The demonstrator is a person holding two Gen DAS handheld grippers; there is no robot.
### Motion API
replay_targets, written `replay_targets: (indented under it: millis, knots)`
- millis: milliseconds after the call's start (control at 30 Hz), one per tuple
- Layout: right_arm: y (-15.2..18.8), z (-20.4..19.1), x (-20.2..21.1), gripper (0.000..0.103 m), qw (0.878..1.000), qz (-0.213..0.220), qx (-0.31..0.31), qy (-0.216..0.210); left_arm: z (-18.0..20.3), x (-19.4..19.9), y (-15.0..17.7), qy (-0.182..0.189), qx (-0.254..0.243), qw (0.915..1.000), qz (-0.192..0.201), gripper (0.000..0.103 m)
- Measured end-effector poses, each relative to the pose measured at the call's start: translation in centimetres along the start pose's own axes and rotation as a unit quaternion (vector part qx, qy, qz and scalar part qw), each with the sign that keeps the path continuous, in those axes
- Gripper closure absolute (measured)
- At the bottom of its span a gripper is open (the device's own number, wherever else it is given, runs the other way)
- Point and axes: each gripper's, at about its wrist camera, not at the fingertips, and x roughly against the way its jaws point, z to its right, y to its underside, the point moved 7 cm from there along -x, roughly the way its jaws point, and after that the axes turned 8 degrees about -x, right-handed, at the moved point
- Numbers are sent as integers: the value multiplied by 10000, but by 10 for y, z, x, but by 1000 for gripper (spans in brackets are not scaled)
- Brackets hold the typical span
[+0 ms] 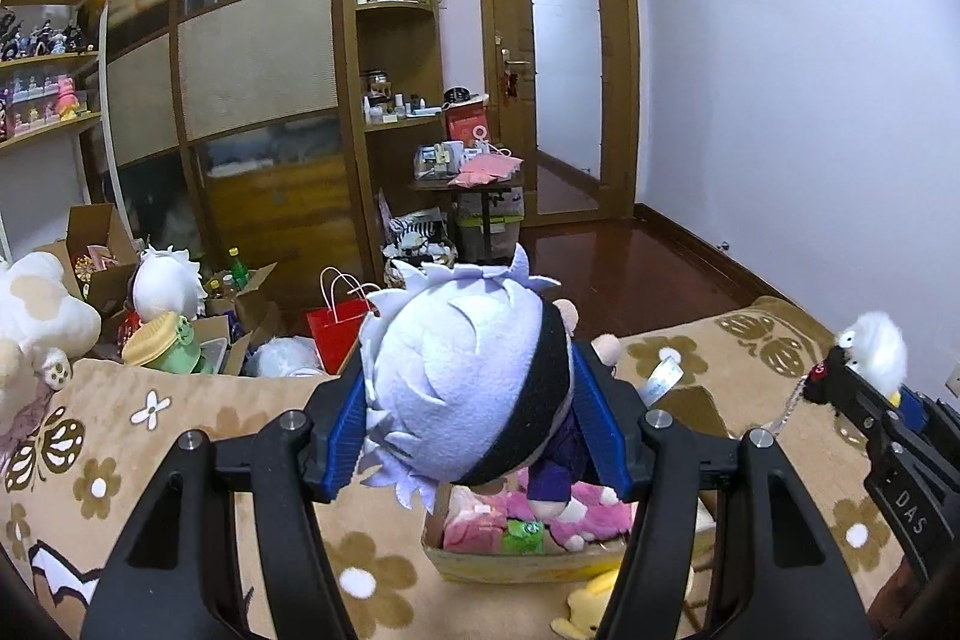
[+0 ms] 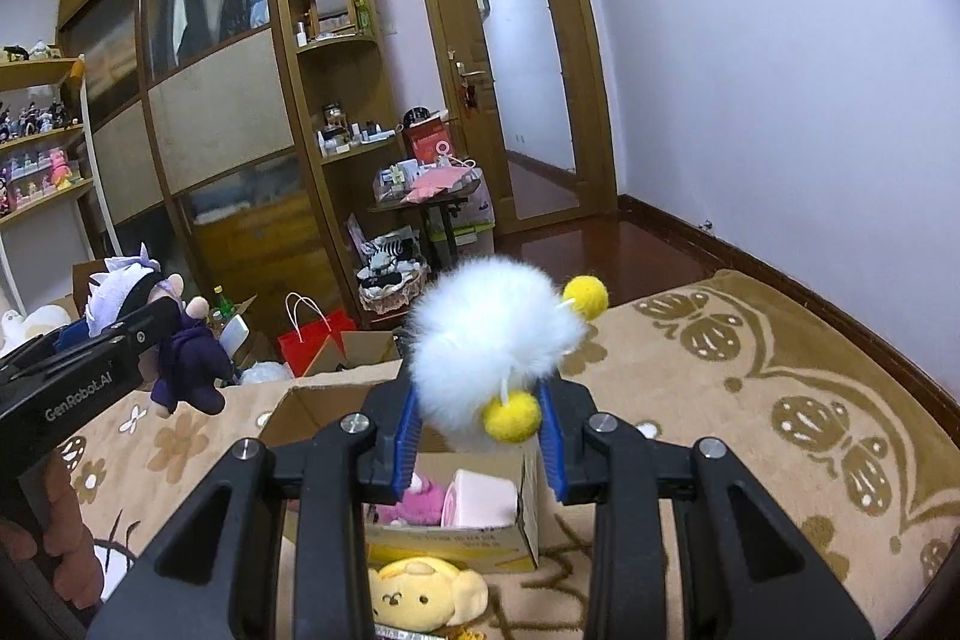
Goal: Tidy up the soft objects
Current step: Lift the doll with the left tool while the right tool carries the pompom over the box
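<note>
My left gripper point(image 1: 474, 403) is shut on a plush doll point(image 1: 462, 376) with white hair, a black band and purple clothes, held above a cardboard box point(image 1: 516, 565); the doll also shows in the right wrist view point(image 2: 180, 340). The box holds pink soft toys point(image 1: 480, 520). My right gripper point(image 2: 480, 418) is shut on a white fluffy toy point(image 2: 486, 334) with yellow pompoms, held over the same box point(image 2: 468, 538); this toy also shows in the left wrist view point(image 1: 876, 349). A yellow plush point(image 2: 426, 592) lies on the bed in front of the box.
The bed has a beige flower-patterned cover point(image 2: 750, 400). Beyond its far edge stand a red paper bag point(image 1: 336, 328), open cartons with bottles point(image 1: 240, 292) and more plush toys point(image 1: 36, 316). A wardrobe point(image 1: 252, 70), shelves and a small cluttered table point(image 1: 468, 166) stand behind.
</note>
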Motion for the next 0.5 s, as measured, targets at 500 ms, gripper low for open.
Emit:
replay_targets:
  millis: [500]
  knots:
    - [-8,-7,-21,68,9999,42,78,-64,1,-38,-11,-36,-177,9998,38,41]
